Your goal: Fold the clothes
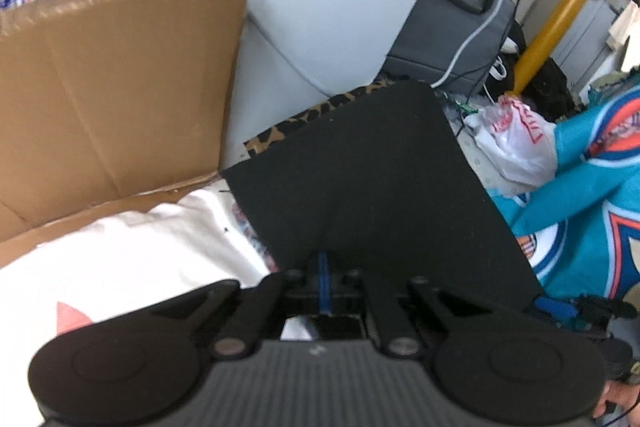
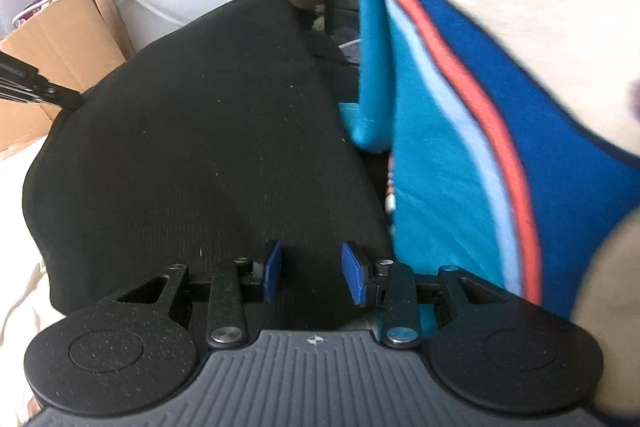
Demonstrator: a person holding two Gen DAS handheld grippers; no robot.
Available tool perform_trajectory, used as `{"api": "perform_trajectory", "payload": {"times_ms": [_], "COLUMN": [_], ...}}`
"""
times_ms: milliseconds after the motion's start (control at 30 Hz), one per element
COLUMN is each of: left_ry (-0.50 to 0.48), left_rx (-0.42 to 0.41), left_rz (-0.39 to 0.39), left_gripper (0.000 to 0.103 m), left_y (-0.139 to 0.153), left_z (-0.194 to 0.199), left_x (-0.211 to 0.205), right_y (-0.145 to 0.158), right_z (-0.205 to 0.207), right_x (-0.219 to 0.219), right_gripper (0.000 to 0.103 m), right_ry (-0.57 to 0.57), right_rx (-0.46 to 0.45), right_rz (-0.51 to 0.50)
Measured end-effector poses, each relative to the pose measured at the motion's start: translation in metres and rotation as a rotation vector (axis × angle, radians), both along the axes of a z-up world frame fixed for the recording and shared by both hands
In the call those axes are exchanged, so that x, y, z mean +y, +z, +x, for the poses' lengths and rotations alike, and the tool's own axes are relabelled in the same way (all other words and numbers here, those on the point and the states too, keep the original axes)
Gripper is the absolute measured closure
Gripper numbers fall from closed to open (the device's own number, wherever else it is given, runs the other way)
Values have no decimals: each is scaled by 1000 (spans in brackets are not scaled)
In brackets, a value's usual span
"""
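The black cloth (image 1: pixel 372 179) hides the left tongs' (image 1: pixel 325 281) tips; the teal jersey (image 2: pixel 500 99) is blurred.

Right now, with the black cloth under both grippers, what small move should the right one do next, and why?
Probably close the right gripper on the near edge of the black garment. Its blue pads stand apart with only black fabric between them, while the left gripper is already pinched shut on the same garment, so one side is held.

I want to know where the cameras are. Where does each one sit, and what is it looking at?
Left wrist: on the left gripper, pads shut on the black garment; cardboard box behind, a hand at the corner.
Right wrist: on the right gripper, open over that garment; teal jersey beside it.
Shared: garment, jersey, box.
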State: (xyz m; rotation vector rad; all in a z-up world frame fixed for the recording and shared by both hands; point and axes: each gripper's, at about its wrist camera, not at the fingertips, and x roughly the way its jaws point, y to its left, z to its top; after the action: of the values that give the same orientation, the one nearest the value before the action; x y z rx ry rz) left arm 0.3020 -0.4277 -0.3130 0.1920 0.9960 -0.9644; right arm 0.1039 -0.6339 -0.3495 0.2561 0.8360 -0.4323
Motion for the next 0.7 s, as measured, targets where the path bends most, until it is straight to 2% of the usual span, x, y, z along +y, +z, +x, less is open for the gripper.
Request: {"api": "perform_trajectory", "payload": {"times_ms": [133,300,433,567,700], "left_ry": [-44,-89,-90,-69,-45], "left_rx": [-11,6,16,25,47], "left_rz": [-18,-15,29,56,83], "left_gripper": [97,82,81,78,78], "left_y": [10,4,-13,-25,-28], "left_z": [-19,-43,-49,-45,-41], "left_x": [5,-4,-14,-16,-14], "right_y": [11,14,10,-7,-17], "right_z": [-7,2,9,17,12], "right_x": [11,19,25,25,24], "right_gripper": [63,63,63,62,62], "right_ry": [23,43,64,64,11], "right_rx": [-22,-36,-38,-7,13], "right_rz": [-7,21,42,70,109]}}
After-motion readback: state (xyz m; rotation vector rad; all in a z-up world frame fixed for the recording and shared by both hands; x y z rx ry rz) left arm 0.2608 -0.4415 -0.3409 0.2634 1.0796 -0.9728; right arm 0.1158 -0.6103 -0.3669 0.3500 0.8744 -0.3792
